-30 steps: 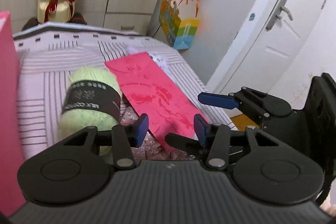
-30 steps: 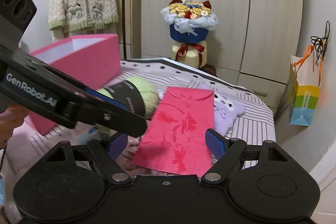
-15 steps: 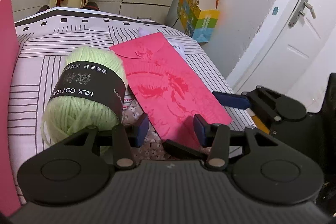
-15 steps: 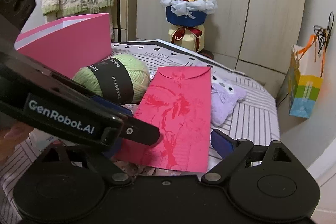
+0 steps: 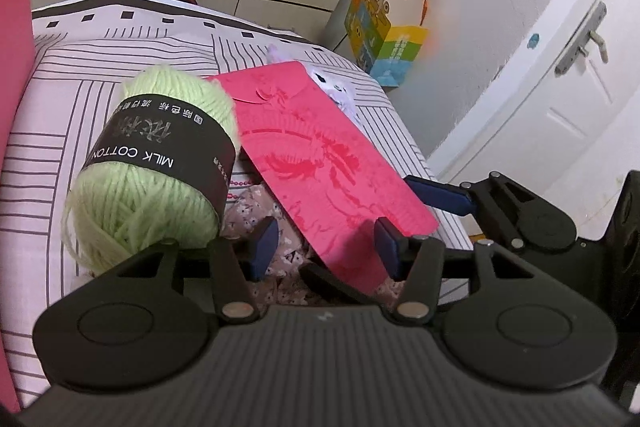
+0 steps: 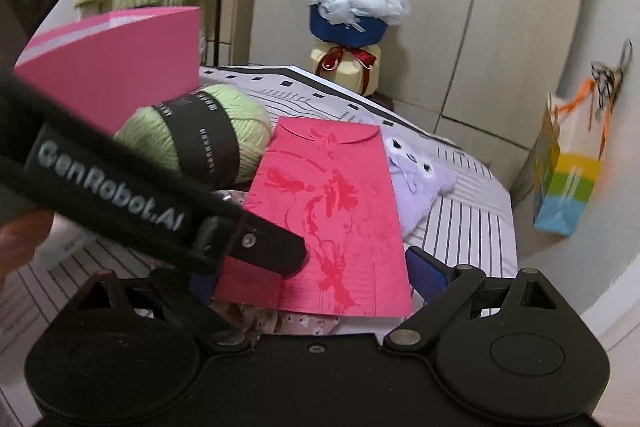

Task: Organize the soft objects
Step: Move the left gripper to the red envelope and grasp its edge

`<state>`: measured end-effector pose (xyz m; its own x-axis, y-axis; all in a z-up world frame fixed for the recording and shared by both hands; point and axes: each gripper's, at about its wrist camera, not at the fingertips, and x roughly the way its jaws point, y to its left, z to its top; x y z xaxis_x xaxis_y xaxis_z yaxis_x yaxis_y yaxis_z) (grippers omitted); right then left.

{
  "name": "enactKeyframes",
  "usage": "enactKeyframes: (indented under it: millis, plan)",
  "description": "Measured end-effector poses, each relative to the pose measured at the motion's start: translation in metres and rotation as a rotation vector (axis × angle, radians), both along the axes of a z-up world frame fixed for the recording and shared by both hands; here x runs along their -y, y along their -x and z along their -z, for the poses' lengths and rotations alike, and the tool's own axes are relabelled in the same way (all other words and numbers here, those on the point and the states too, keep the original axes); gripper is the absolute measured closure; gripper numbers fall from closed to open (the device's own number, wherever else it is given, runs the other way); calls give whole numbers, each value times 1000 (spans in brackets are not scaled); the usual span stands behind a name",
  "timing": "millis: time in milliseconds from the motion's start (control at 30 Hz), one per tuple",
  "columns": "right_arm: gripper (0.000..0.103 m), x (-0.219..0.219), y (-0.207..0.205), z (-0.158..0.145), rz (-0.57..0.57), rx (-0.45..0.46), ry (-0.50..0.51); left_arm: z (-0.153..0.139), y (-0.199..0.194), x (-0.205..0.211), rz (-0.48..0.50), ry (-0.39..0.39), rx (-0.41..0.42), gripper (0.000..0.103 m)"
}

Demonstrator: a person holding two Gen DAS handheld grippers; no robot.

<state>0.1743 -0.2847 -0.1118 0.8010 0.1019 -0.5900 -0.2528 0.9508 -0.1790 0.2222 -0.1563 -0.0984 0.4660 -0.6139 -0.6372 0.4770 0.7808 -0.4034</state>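
Since a second ago the left wrist view has dropped closer over the bed, so the green yarn ball [image 5: 156,167] now fills the left centre of that frame, and the red envelope [image 5: 320,163] runs from the middle down toward the lower right. Both grippers' jaws have just been opening. The left gripper [image 5: 326,247] stands partly spread, with the near corner of the red envelope and a floral cloth [image 5: 276,267] lying between its blue pads, which do not press on either. The right gripper [image 6: 320,279] is spread wide, its pads either side of the envelope's near edge and clear of it.

In the right wrist view the yarn ball [image 6: 200,139] sits left of centre on the striped bedsheet [image 6: 472,219], touching the envelope's [image 6: 332,211] left edge. A purple plush toy [image 6: 416,179] lies half under the envelope's right side. A pink box [image 6: 116,63] stands behind the yarn at upper left. The left gripper's black arm crosses the lower left of that view and hides part of the envelope and the right gripper's left pad. A bouquet [image 6: 352,11] stands before the wardrobe [image 6: 520,7], and a colourful paper bag [image 6: 568,171] hangs at the right.
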Motion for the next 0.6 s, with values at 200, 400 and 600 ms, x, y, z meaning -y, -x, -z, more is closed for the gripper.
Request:
enactKeyframes:
  millis: [200,400,600]
  plan:
    - [9,8,-3,2,10,-15,-76,3,1,5,-24,-2,19,61]
    - [10,13,5,5,62,-5,-160,3,9,6,-28,23,22,67]
    - [10,12,20,2,104,21,-196,-4,24,6,-19,14,58,69]
